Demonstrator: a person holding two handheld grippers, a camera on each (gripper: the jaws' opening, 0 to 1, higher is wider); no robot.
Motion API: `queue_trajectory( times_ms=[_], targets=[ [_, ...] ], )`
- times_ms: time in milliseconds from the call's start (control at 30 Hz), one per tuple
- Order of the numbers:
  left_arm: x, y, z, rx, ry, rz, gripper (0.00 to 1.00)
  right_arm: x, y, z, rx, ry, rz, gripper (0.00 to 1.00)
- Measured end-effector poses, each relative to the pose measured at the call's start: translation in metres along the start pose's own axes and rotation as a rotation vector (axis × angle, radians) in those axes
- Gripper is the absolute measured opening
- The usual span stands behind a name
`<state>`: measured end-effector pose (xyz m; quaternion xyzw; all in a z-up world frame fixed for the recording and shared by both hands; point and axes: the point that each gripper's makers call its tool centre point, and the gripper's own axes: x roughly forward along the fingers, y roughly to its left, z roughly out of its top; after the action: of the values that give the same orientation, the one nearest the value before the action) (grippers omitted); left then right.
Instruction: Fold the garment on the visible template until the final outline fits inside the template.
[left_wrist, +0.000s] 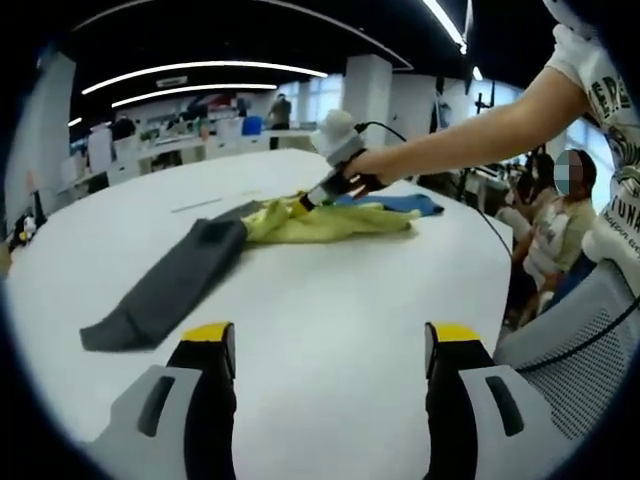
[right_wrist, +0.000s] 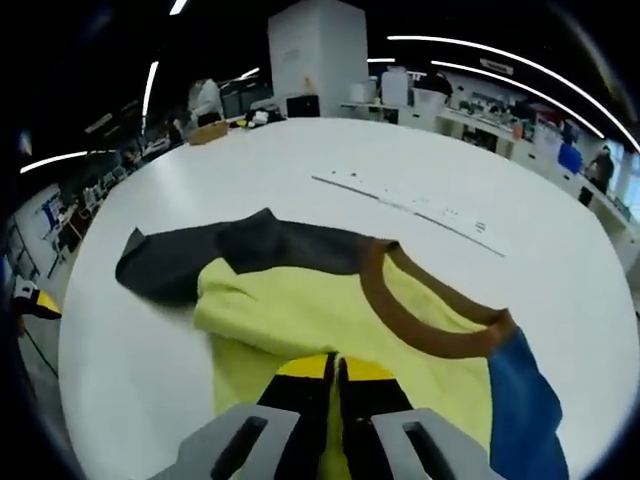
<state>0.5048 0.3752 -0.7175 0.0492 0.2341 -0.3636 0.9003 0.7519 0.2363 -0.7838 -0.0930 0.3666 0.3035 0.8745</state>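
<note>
Nearest in the left gripper view: left gripper (left_wrist: 330, 350) spread wide over bare white table (left_wrist: 330, 290), holding nothing. Beyond it, mid-table, the shirt (left_wrist: 250, 240), grey sleeve trailing near-left, yellow body bunched, blue sleeve to the far right. Right gripper (left_wrist: 303, 203) reaching in from the right, down on the yellow cloth.

In the right gripper view: right gripper (right_wrist: 336, 375) pressed together, pinching the yellow body of the shirt (right_wrist: 300, 300) below the brown collar (right_wrist: 420, 325). Farther off, a pale strip with marks (right_wrist: 420, 205) on the table (right_wrist: 300, 150); no clear template outline to be made out.

Probably light, soft, limp, prone to dragging and wrinkling. Best taken at hems, shoulder seams or sleeve ends.
</note>
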Motion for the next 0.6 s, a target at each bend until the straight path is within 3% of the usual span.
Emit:
queue_trajectory(
  times_ms=[133,267,367,600],
  targets=[
    [0.001,0.002,0.002,0.015,0.004,0.001,0.73,-0.015,0.001,0.005,0.084,-0.046,0.023,0.19],
    [0.003,0.006,0.008,0.021,-0.008,0.008,0.73,-0.032,-0.001,0.008,0.088,-0.071,0.037,0.35],
    [0.007,0.008,0.014,0.017,-0.027,0.014,0.72,-0.044,-0.002,0.009,0.097,-0.093,0.055,0.54],
    [0.022,0.012,0.027,0.039,-0.049,0.011,0.69,-0.07,-0.006,0.002,0.097,-0.109,0.079,0.65]
  ],
)
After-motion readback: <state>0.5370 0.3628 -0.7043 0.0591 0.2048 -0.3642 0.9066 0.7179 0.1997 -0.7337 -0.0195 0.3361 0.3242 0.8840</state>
